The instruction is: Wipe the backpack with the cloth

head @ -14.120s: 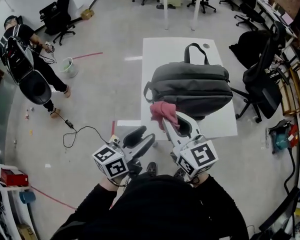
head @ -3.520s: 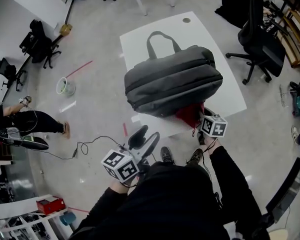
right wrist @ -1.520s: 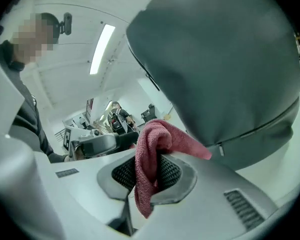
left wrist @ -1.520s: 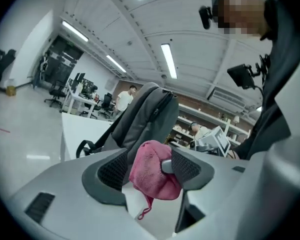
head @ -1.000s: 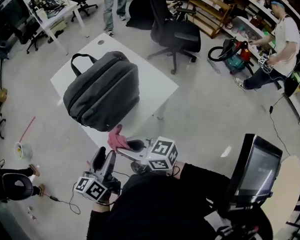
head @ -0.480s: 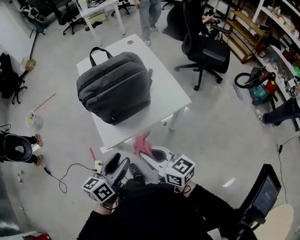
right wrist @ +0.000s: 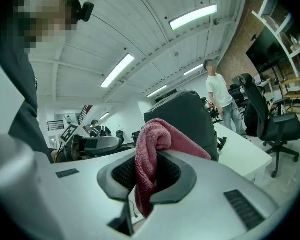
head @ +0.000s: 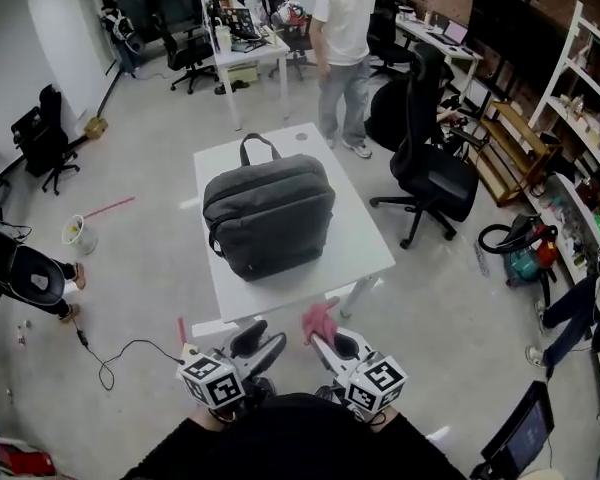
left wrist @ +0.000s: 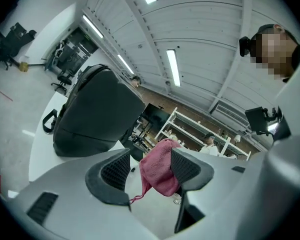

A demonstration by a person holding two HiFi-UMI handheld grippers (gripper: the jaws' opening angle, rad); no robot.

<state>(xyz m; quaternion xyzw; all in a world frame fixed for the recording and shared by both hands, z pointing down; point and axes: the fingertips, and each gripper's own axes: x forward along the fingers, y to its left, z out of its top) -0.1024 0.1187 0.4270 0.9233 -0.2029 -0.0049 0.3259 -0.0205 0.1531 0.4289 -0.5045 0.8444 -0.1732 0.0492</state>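
The dark grey backpack lies flat on the white table, its handle at the far end. Both grippers hover side by side below the table's near edge, apart from the bag. My right gripper is shut on the pink cloth; in the right gripper view the cloth bunches over the pads, with the backpack beyond. My left gripper is open and holds nothing. In the left gripper view the cloth shows through the gap, beyond the pads, and the backpack lies up left.
A person stands at the table's far end. A black office chair stands right of the table, with shelves and a vacuum cleaner further right. On the floor at left are a cable, a bucket and another person.
The view has swung round the table, so the backpack now lies straight ahead. Both grippers stay low by the near edge. The cloth stays in the right gripper.
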